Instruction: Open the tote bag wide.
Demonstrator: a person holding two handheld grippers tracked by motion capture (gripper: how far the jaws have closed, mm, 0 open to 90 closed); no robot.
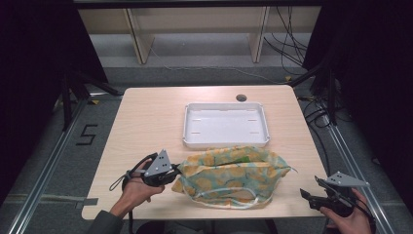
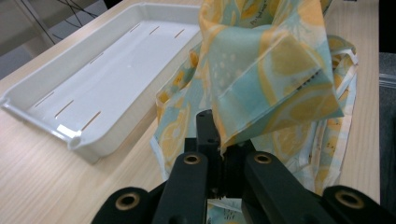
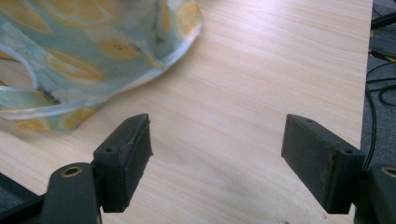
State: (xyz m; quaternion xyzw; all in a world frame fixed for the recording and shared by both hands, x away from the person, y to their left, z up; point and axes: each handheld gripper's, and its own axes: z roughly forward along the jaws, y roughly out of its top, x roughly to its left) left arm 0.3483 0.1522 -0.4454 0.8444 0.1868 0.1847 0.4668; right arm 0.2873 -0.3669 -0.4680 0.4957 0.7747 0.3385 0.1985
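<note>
Left tongs (image 1: 171, 174): closed on the left end of the lemon-print cloth bag (image 1: 234, 175). The left gripper view confirms it; the black jaws stand together with a fold of the bag (image 2: 271, 79) pinched between them and the fabric lifted up in front of the camera.

Right tongs (image 1: 306, 195): open, holding nothing. In the right gripper view the two pads (image 3: 128, 154) stand wide apart over bare wood, with the bag's edge (image 3: 93, 60) lying off toward 10 o'clock, clear of both jaws.

The bag lies on the bench (image 1: 151, 122) near its front edge, at about 6 o'clock from the bench centre, its white drawstring trailing along the front side. Its far edge touches or slightly overlaps the near rim of the white tray (image 1: 225, 141).

The tray sits at about 12 o'clock from the bag, with nothing in it. In the left gripper view the tray (image 2: 74, 140) lies toward 10 o'clock.

The right tongs are at 3 o'clock from the bag, near the bench's front right corner, apart from the fabric.
</note>
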